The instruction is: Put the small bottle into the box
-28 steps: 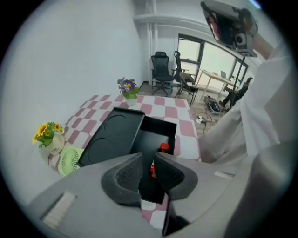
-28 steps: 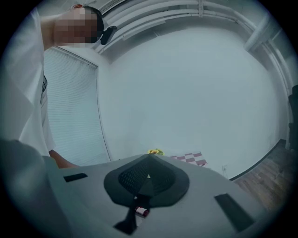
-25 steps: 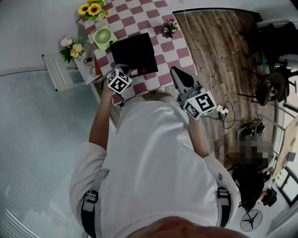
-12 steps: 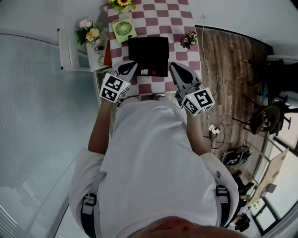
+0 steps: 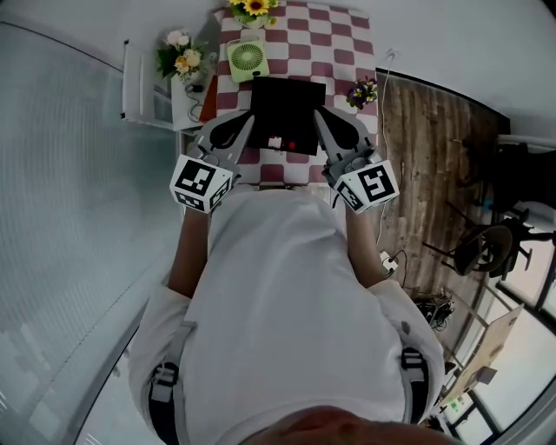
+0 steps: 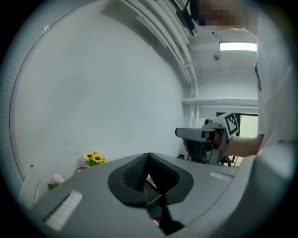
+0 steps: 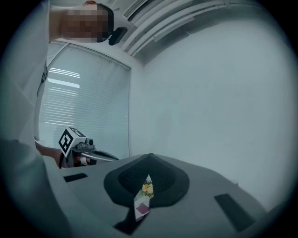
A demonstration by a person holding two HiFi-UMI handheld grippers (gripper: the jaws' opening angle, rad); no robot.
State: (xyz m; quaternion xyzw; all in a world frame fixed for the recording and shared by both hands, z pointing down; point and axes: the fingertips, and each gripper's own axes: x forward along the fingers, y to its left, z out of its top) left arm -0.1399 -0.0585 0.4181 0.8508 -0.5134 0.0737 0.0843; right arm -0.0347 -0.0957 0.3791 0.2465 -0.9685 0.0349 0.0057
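Observation:
A black box (image 5: pixel 300 97) lies open on the checkered table (image 5: pixel 334 52) in the head view. A small white piece (image 5: pixel 274 142) and a red piece (image 5: pixel 294 145) show at its near side; I cannot tell whether they are the small bottle. My left gripper (image 5: pixel 249 119) is held up at the box's left near corner, and its jaws (image 6: pixel 148 155) are shut with nothing between them. My right gripper (image 5: pixel 318 113) is at the box's right near corner, and its tips (image 7: pixel 150 155) meet with nothing between them. Each gripper shows in the other's view, the right gripper (image 6: pixel 205 135) and the left gripper (image 7: pixel 77 144).
A green fan (image 5: pixel 246 59) and sunflowers (image 5: pixel 254 7) stand behind the box. Purple flowers (image 5: pixel 360 91) are at the table's right edge. A white shelf with a bouquet (image 5: pixel 178 54) is at the left. Wood floor with cables (image 5: pixel 408 200) lies to the right.
My left gripper has lifted away from the box's near edge and turned from pointing down to pointing ahead. The right gripper has moved in towards the box. Both now flank it.

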